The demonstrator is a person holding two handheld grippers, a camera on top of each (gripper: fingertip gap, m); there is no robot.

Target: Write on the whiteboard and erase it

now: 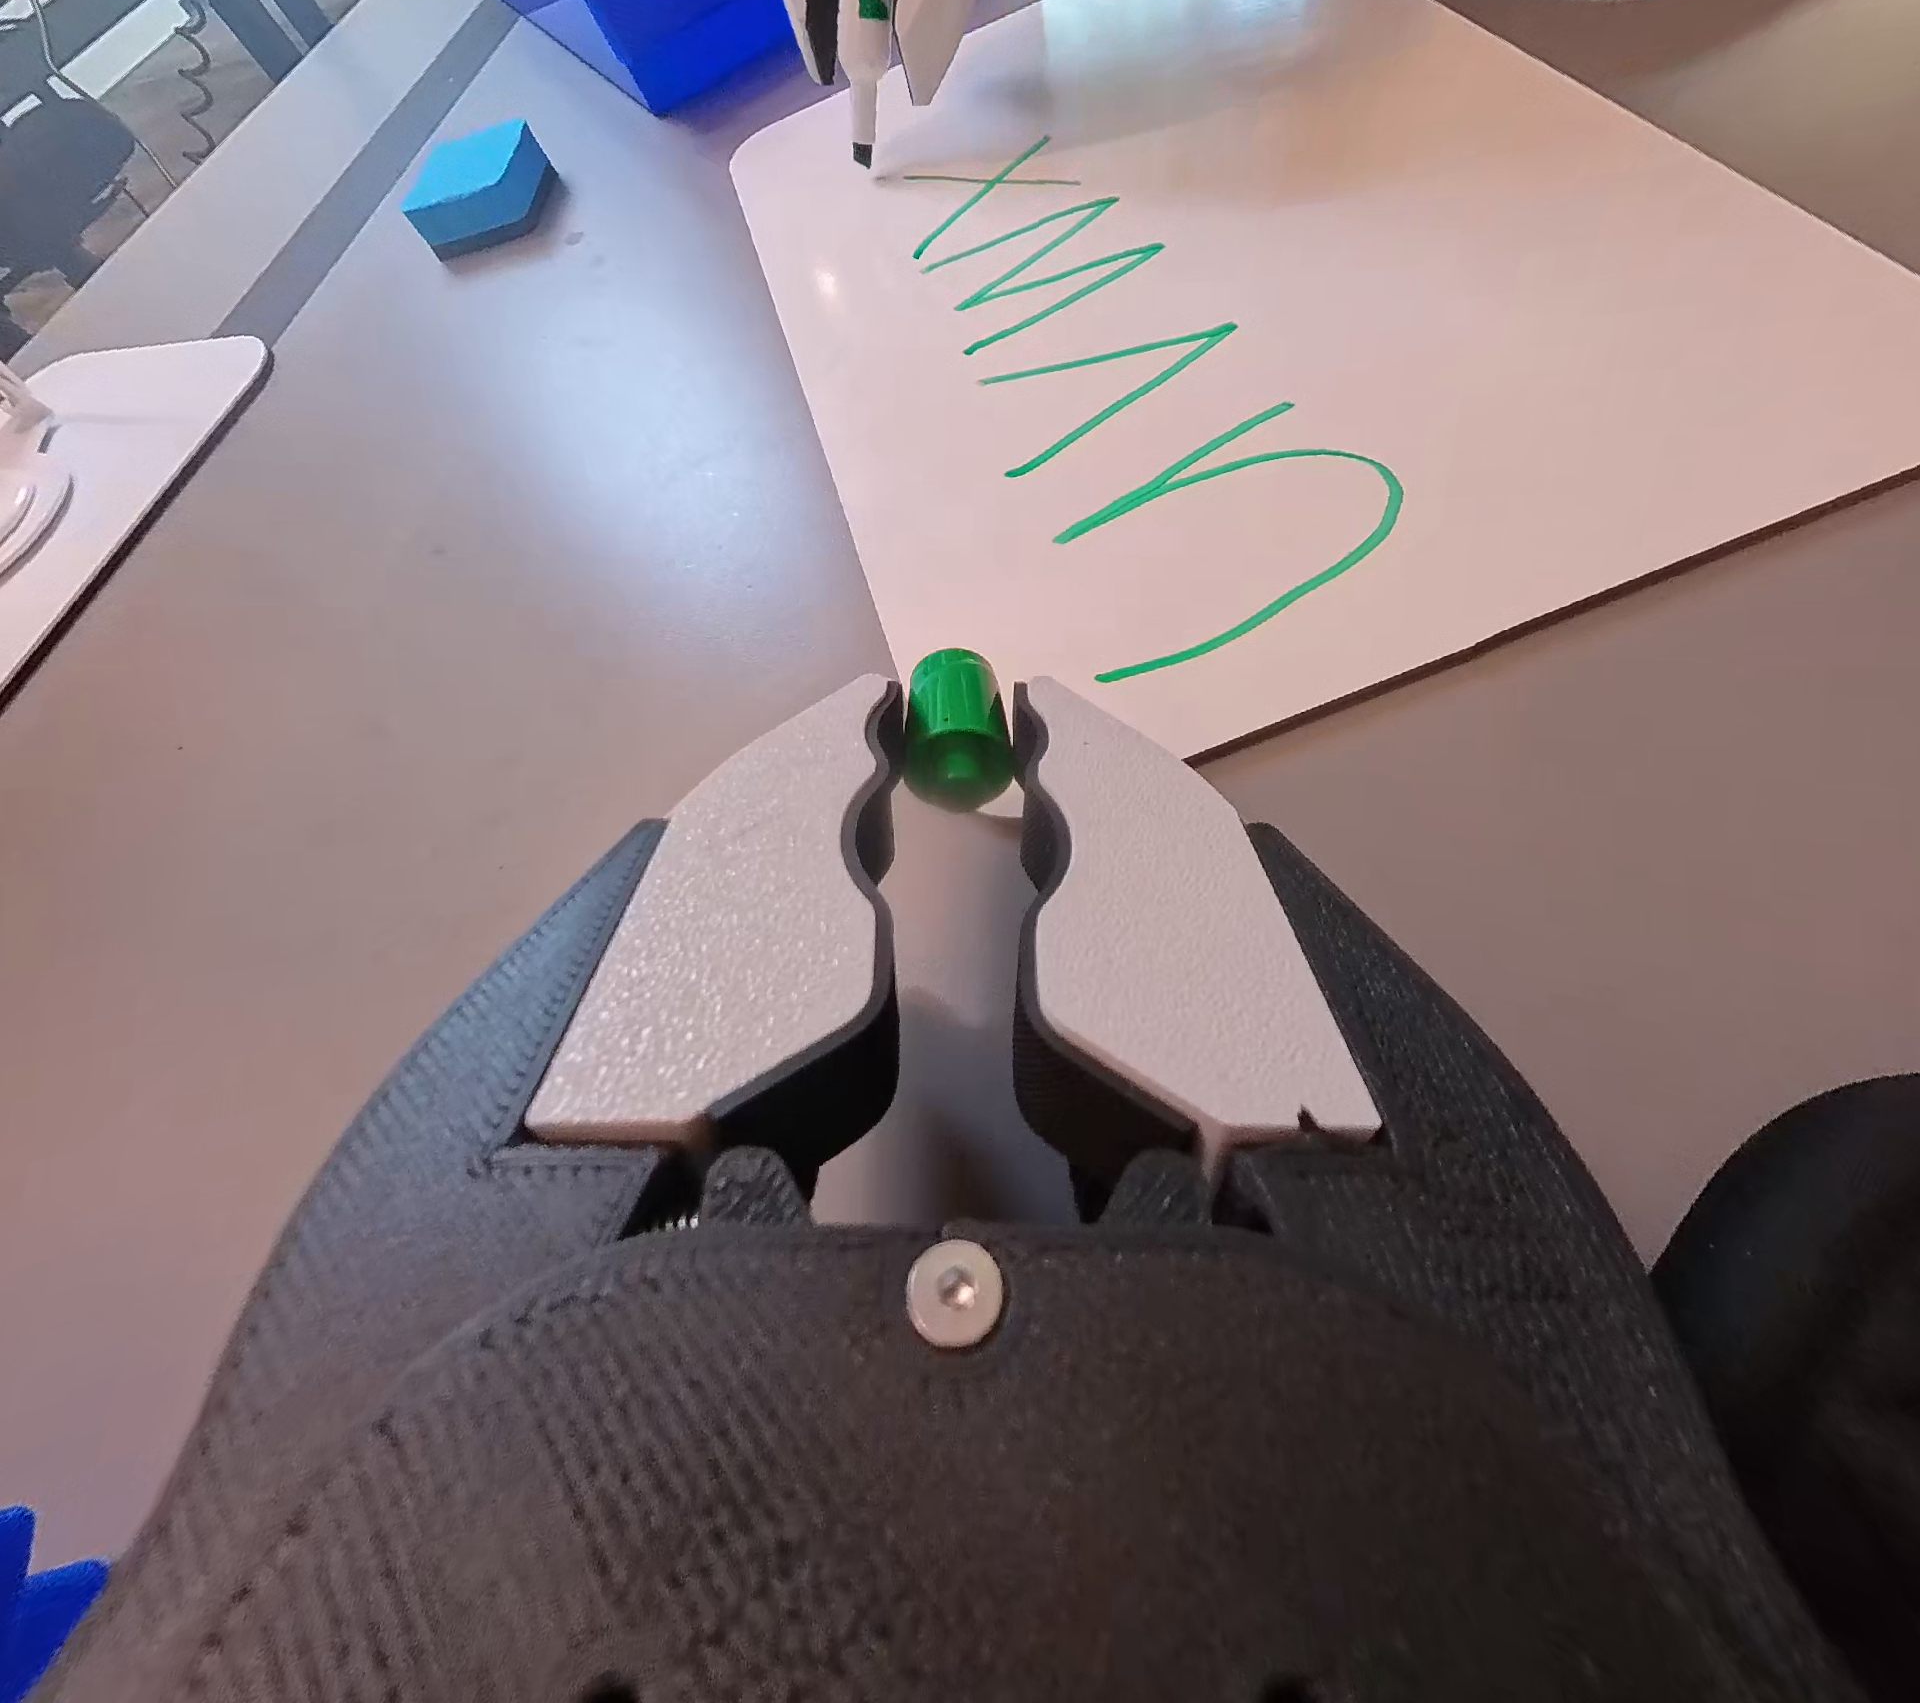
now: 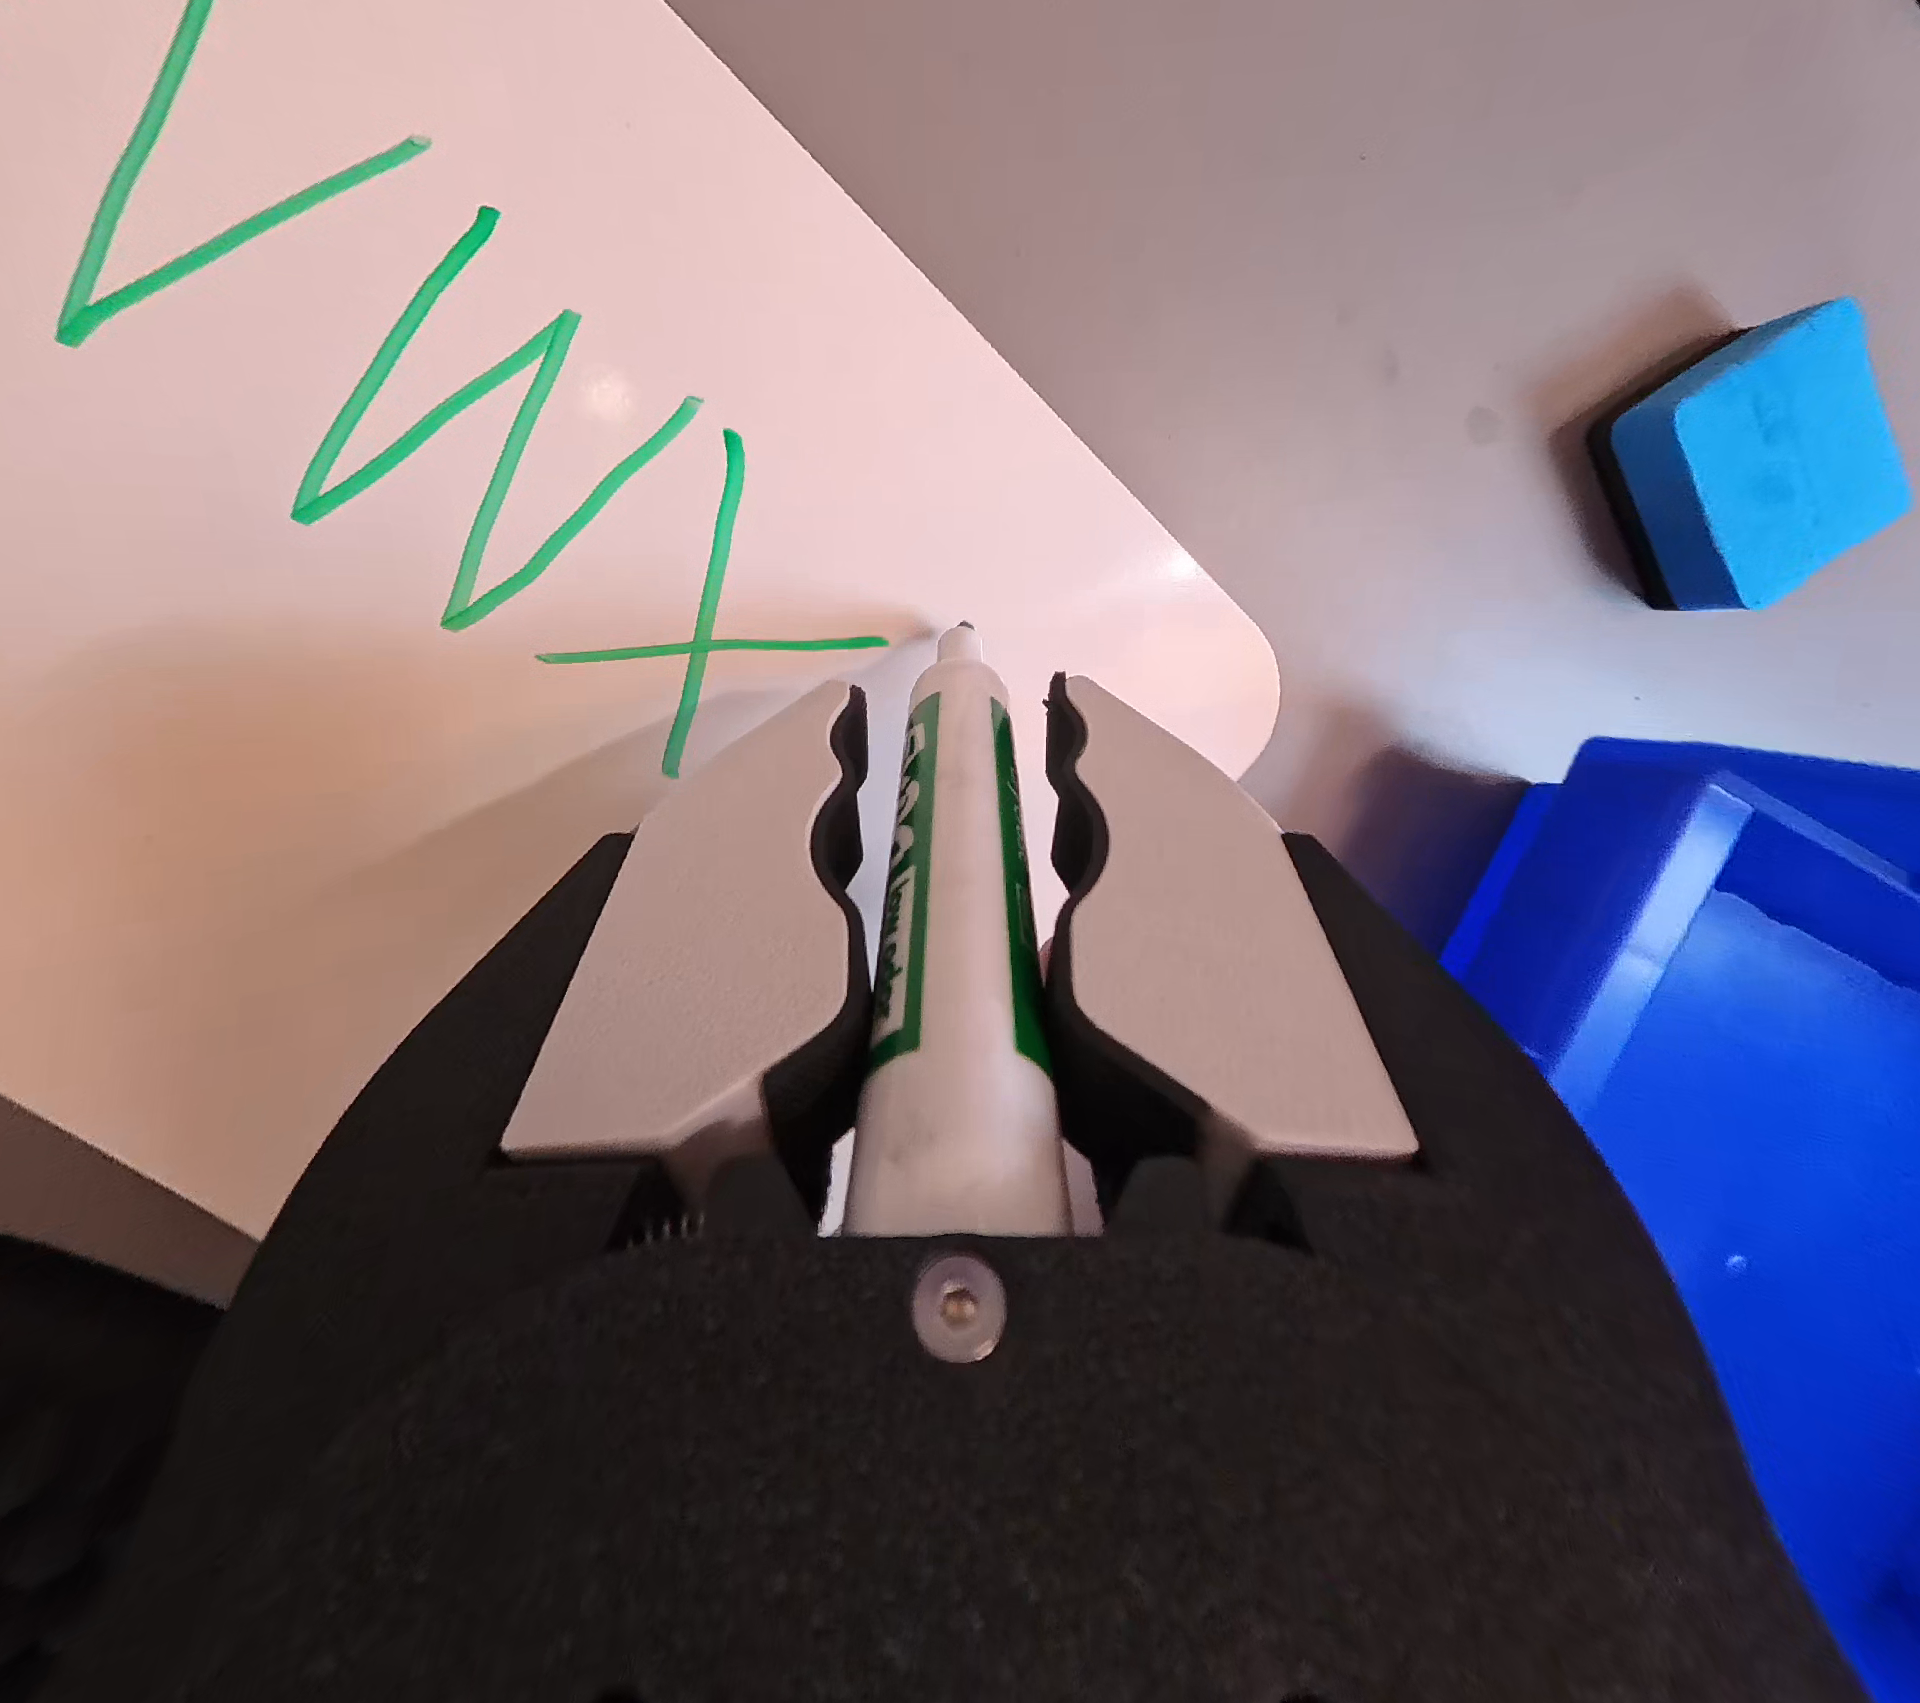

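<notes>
Right hand-held gripper (image 2: 956,697) is clenched on a green-labelled marker (image 2: 961,926), long axis running along the fingers, tip at the whiteboard (image 2: 883,303) corner just past the green lettering (image 2: 416,406). Left hand-held gripper (image 1: 956,697) grips the green cap (image 1: 954,744) at the board's near edge. Blue eraser (image 2: 1756,458) lies on the surface (image 2: 1351,95) off the corner, right of the marker tip and nearer the right gripper; blue bin (image 2: 1714,1082) beside. Label wording not reported.

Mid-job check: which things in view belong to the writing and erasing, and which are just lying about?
Job:
- whiteboard with green strokes
- green marker, held in the right tongs
- green cap, held in the left tongs
- blue eraser on the table

Lying about:
- blue bin
- second white board, far left
</notes>
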